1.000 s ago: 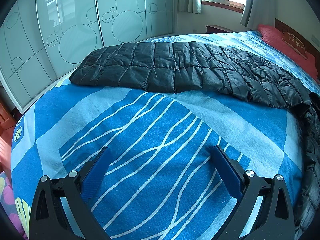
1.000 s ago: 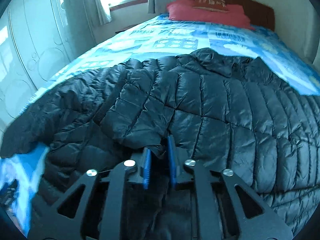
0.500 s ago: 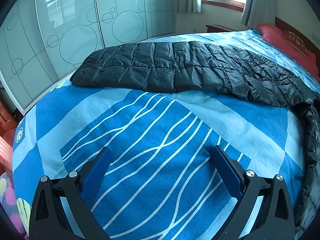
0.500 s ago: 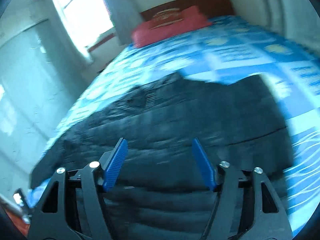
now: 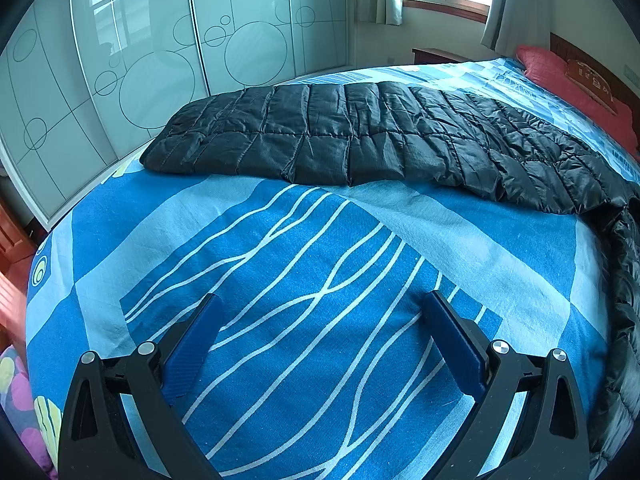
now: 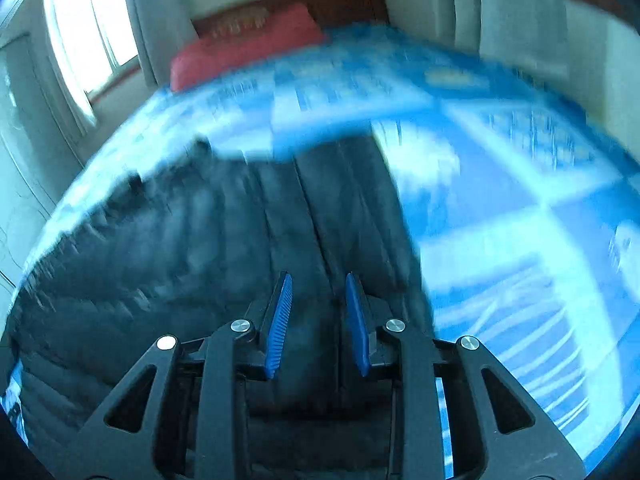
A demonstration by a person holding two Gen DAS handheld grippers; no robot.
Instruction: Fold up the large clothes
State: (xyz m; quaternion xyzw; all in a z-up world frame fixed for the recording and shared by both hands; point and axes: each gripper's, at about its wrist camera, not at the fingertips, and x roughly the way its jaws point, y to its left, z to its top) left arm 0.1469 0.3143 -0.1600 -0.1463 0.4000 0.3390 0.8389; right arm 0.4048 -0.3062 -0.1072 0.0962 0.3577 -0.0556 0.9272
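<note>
Black quilted coat spread flat across blue patterned bedspread, far side from left gripper.

Left gripper: blue pads wide apart, empty, over bare bedspread, coat well ahead. Right gripper: narrow gap, just been closing, nothing pinched, coat directly beneath and ahead. Writing on red pillow too small to read.

A bed under a blue sheet with white wavy lines carries a black quilted down coat, spread flat across its far half and trailing down the right edge. A red pillow lies at the far right, against the headboard.
</note>
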